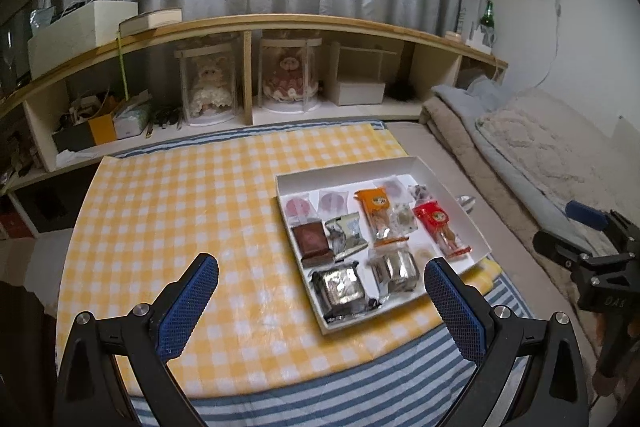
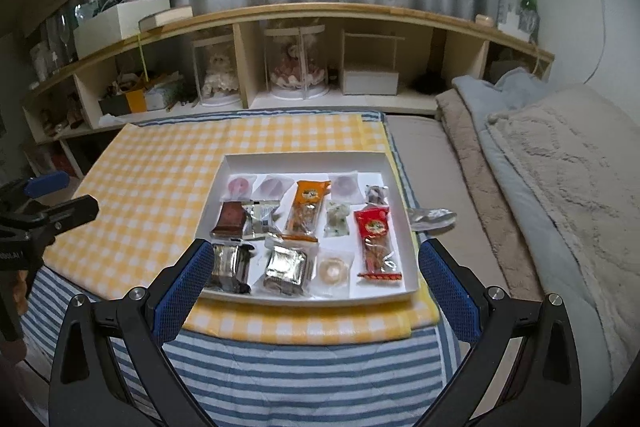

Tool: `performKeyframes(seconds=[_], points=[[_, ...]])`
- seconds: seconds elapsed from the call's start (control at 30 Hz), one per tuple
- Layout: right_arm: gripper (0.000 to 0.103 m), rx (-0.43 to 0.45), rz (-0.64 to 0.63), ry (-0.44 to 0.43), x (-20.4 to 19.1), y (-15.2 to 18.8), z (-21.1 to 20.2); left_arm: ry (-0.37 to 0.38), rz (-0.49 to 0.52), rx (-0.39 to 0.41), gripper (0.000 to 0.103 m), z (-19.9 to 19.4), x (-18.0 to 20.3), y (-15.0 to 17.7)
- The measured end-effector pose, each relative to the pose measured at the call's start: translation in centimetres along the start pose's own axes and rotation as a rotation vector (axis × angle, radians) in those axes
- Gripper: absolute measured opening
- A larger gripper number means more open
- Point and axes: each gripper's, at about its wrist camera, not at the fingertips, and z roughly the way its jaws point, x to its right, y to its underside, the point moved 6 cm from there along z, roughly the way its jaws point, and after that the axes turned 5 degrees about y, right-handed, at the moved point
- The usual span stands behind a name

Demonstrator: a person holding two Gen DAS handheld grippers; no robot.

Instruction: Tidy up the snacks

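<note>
Above the tray (image 2: 412,267), both tongs (splayed wide).

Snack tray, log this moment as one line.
snack tray: on checked cloth, full | left tongs: open, empty | right tongs: open, empty | stray wrapper: beside tray

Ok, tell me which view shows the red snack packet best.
Right wrist: the red snack packet lies near the frame's center, seen whole, lengthwise in the white tray. Left wrist shows it whole too, but smaller and off toward the right.

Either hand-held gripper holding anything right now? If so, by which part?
Nothing held. Left hand-held gripper and right hand-held gripper are both open and empty, short of the snack tray.
</note>
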Motion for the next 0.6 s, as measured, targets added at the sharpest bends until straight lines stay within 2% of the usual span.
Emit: performKeyframes(seconds=[0.33,0.6], points=[[0.103,0.061,-0.001,0.03,-0.8,2.4,-1.4,-0.056,0.002,0.035,0.103,-0.9,-0.7,3.7],[0.103,0.076,-0.001,0.056,-0.9,3.1,-1.4,-0.071,0.018,0.05,0.103,-0.9,-0.7,4.4]])
